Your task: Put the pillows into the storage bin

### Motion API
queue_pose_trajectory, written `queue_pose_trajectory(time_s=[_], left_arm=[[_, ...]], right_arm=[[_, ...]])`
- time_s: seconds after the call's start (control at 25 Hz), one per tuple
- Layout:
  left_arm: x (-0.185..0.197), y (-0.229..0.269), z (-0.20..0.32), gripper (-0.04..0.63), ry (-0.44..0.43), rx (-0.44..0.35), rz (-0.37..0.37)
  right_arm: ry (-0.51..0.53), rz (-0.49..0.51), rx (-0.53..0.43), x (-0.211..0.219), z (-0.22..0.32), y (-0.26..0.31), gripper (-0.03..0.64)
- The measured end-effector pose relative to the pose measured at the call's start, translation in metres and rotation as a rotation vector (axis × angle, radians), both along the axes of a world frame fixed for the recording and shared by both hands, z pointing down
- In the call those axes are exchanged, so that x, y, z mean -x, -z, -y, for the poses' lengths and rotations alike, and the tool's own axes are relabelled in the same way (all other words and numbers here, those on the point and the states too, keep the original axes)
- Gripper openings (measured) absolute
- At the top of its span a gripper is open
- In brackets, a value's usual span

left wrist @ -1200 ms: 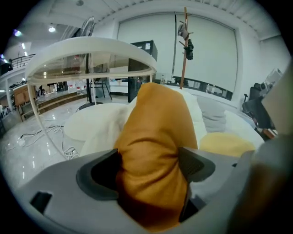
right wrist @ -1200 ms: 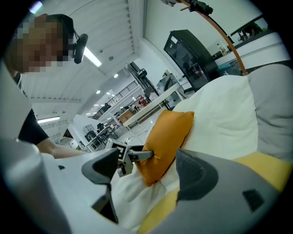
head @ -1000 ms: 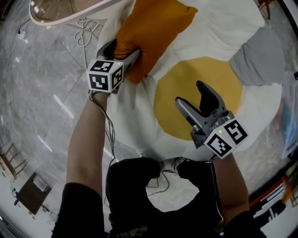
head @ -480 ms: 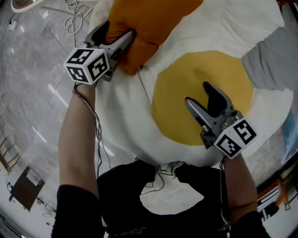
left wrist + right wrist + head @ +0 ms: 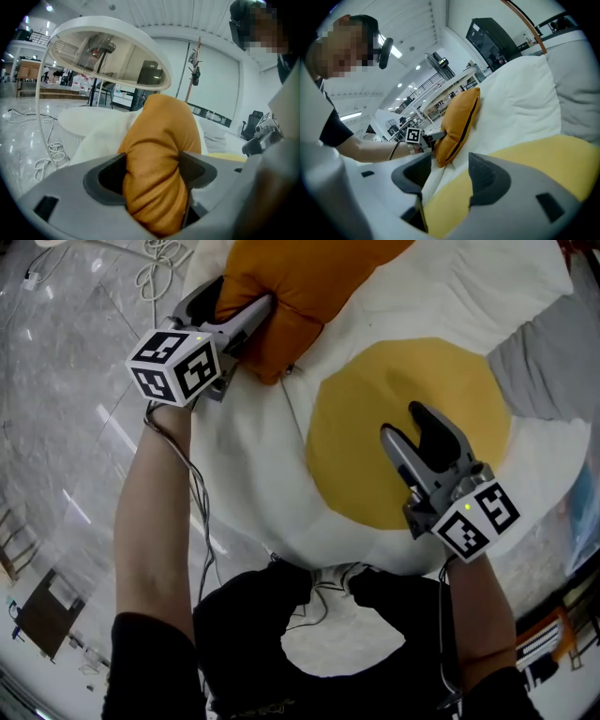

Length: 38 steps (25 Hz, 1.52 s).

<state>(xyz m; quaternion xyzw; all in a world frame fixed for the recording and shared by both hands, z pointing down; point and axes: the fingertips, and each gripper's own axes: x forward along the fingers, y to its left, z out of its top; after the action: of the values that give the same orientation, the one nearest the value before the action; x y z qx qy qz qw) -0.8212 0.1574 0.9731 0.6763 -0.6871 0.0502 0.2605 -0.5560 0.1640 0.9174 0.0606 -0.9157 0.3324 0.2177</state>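
left tongs: my left gripper (image 5: 239, 300) has its jaws closing on a corner of the orange pillow (image 5: 305, 282); both pads are on the fabric and the corner bulges out between them
right tongs: my right gripper (image 5: 405, 426) is also closing, medium-wide, empty, jaws over the yellow yolk patch (image 5: 361, 451) with no pad biting yet
task things: the orange pillow lies on top of the big fried-egg pillow (image 5: 258, 460); a grey pillow (image 5: 553, 357) sits at its right edge, all on the marble floor (image 5: 66, 418)
bin: I can't pick out a storage bin in any view
risk 1: it's a corner-only grip, so I reckon the soft stuffing could squeeze out and the pillow drop on the lift
risk 2: the yolk fabric is flat and taut, so the right jaws may shut on nothing
risk 3: lifting both at once could tip the orange one off or drag it
risk 4: a loose cable (image 5: 159, 268) lies near the left side and could snag
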Motion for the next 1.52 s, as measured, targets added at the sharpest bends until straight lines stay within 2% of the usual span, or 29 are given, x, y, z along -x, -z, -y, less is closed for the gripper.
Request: queue_pose_trajectory(time_s=[0.24,0.32,0.4,0.44,0.52,0.6,0.64,0.72,0.76,0.84,1.0,1.12,1.24,1.44,1.48,1.52], left_arm=[[-0.039,0.041,-0.013,0.244,0.009,0.016,0.156],[-0.054,0.057,-0.022,0.192,0.020,0.016,0.159],[-0.064,0.071,-0.031,0.116,0.035,0.023,0.137],[-0.069,0.075,-0.035,0.087,0.033,0.039,0.134],[-0.082,0.077,-0.041,0.026,0.000,0.091,0.165],[-0.091,0.077,-0.043,0.052,-0.025,0.133,0.197],[-0.090,0.077,-0.040,0.109,-0.027,0.140,0.219],[-0.086,0.076,-0.031,0.314,-0.035,0.141,0.275],[-0.084,0.073,-0.025,0.351,-0.041,0.143,0.305],[-0.074,0.063,-0.013,0.384,-0.029,0.165,0.350],[-0.047,0.040,-0.002,0.416,0.033,0.208,0.380],[-0.044,0.034,0.003,0.416,0.014,0.204,0.373],[-0.039,0.033,0.010,0.416,-0.032,0.235,0.354],[-0.041,0.026,0.015,0.414,-0.053,0.279,0.317],[-0.042,0.026,0.014,0.408,-0.048,0.276,0.324],[-0.044,0.026,0.012,0.359,-0.044,0.272,0.333]], right_arm=[[-0.071,0.042,0.055,-0.010,-0.016,0.019,0.176],[-0.107,0.063,0.070,-0.011,-0.022,0.031,0.136],[-0.133,0.069,0.032,-0.012,-0.026,0.046,0.089],[-0.148,0.067,0.005,-0.014,-0.027,0.054,0.064],[-0.183,0.068,-0.016,-0.021,-0.029,0.071,0.054],[-0.216,0.094,0.009,-0.026,-0.031,0.088,0.065],[-0.228,0.113,0.019,-0.028,-0.032,0.094,0.085],[-0.240,0.136,0.013,-0.034,-0.034,0.096,0.122],[-0.237,0.136,-0.003,-0.037,-0.035,0.092,0.127],[-0.206,0.135,-0.042,-0.037,-0.033,0.086,0.130],[-0.129,0.207,-0.123,-0.017,-0.023,0.101,0.152],[-0.069,0.220,-0.175,-0.011,-0.024,0.103,0.161],[-0.023,0.224,-0.219,-0.008,-0.023,0.104,0.167],[-0.001,0.237,-0.242,-0.008,-0.016,0.107,0.172],[-0.002,0.234,-0.243,-0.010,-0.016,0.106,0.170],[-0.003,0.230,-0.241,-0.011,-0.016,0.105,0.167]])
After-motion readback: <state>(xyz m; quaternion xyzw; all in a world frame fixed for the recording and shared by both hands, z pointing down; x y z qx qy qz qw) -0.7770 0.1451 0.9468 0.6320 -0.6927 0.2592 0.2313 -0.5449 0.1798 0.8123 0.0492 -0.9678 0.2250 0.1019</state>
